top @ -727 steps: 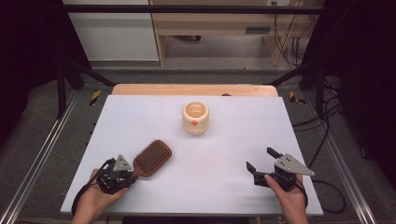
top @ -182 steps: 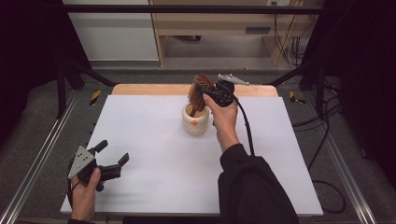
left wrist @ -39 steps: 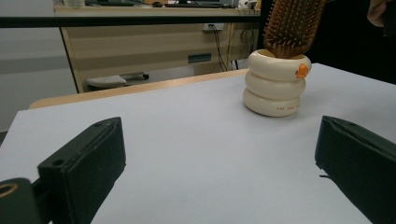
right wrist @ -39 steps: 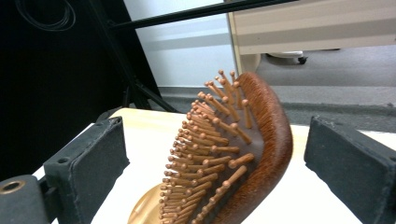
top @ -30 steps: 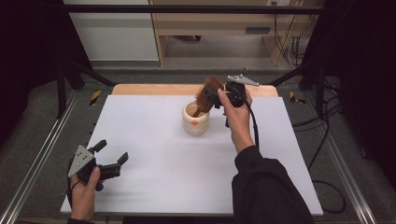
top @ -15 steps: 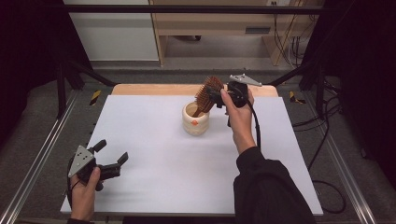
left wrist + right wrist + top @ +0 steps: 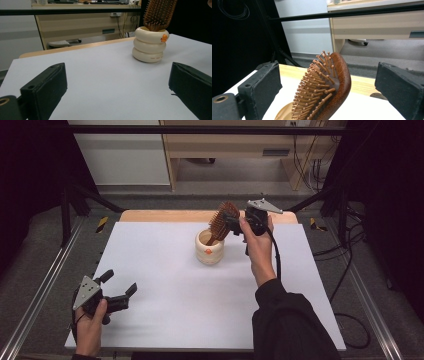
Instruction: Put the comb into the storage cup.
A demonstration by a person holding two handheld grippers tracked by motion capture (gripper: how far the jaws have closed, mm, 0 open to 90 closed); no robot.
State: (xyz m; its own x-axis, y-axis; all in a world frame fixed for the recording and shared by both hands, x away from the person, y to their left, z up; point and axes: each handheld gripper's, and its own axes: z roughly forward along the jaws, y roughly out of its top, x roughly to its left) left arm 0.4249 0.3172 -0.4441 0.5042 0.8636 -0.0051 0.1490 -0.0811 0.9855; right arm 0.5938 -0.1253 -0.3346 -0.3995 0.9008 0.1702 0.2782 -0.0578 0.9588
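your right gripper [image 7: 235, 224] has its jaws spread wide on both sides of the hairbrush [image 7: 223, 220], and in the right gripper view neither pad seems to touch the hairbrush [image 7: 325, 87], so it is probably already released. the brush stands with its handle down in the cream ringed cup [image 7: 210, 247] near the far middle of the white table [image 7: 165, 285], and its head leans toward your gripper. the danger i see is in pulling away: if one pad catches the bristles or the wooden back, the brush can tip out, or it can pull over the cup, which looks light and not fixed. draw the gripper straight back and a little up, and slowly. your left gripper [image 7: 117, 290] waits at the near left corner with its jaws apart and nothing between them, well apart from the cup [image 7: 150, 45], so it disturbs nothing. between the two grippers lies only bare tabletop. the wooden strip [image 7: 165, 215] at the far edge is behind the cup and out of the path.
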